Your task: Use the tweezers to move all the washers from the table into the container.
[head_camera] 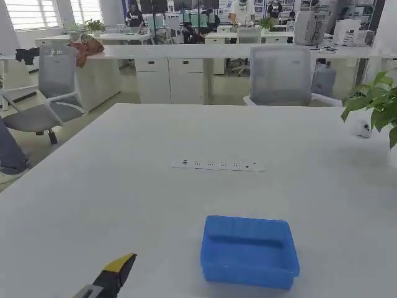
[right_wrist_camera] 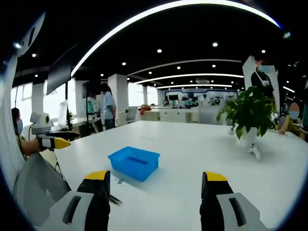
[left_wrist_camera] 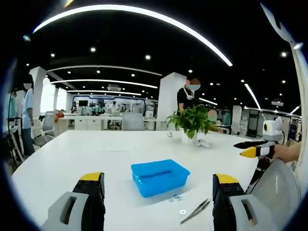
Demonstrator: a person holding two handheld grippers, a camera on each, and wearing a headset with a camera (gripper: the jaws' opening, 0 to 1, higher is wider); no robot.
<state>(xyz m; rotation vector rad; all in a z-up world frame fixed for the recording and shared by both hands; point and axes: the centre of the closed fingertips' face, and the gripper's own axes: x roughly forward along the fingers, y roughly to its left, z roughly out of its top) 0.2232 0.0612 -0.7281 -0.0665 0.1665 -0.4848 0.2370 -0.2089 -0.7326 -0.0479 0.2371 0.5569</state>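
Two tools: my left tool and right tool hang above the table, jaws spread wide and holding nothing. I judge them poised for the first pickup.
Tweezers: flat on the table and untouched, just beside the washers on my near side in the left gripper view. By my reckoning they must be lifted before anything else.
Washers: a few small rings loose on the table, between tweezers and container. Whether any lie inside the container I cannot tell.
Container: blue, open-topped and low-walled, near my edge of the table. That placement looks meant to keep each carry short and the drop easy.
Room: broad bare table on every side of the container. The plant stands well apart at the far right edge.
Tight spot: the washers sit close to the container wall and the tweezers, so I expect little slack there.
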